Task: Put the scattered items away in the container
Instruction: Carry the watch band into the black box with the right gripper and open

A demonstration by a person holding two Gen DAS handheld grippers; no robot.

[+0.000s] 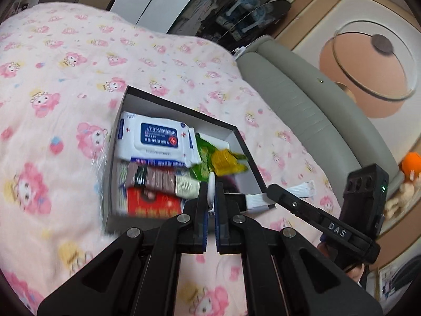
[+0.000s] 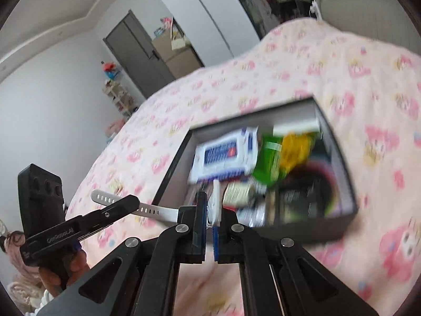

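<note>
A dark shallow box [image 1: 184,108] [image 2: 339,142] lies on the pink patterned bedspread. It holds a white wipes pack [image 1: 158,137] [image 2: 226,155], green and yellow packets [image 1: 223,158] [image 2: 286,152] and other items. Both grippers are shut on one white watch band [image 1: 257,198] [image 2: 150,210] and hold it over the box's near edge. My left gripper [image 1: 210,197] pinches one end; it shows in the right wrist view [image 2: 123,202]. My right gripper [image 2: 210,205] pinches the other end; it shows in the left wrist view [image 1: 273,189].
The bedspread [image 1: 65,79] [image 2: 355,79] lies all around the box. A grey padded headboard [image 1: 302,97] runs along the bed's right side. A door [image 2: 136,52] and shelves stand across the room.
</note>
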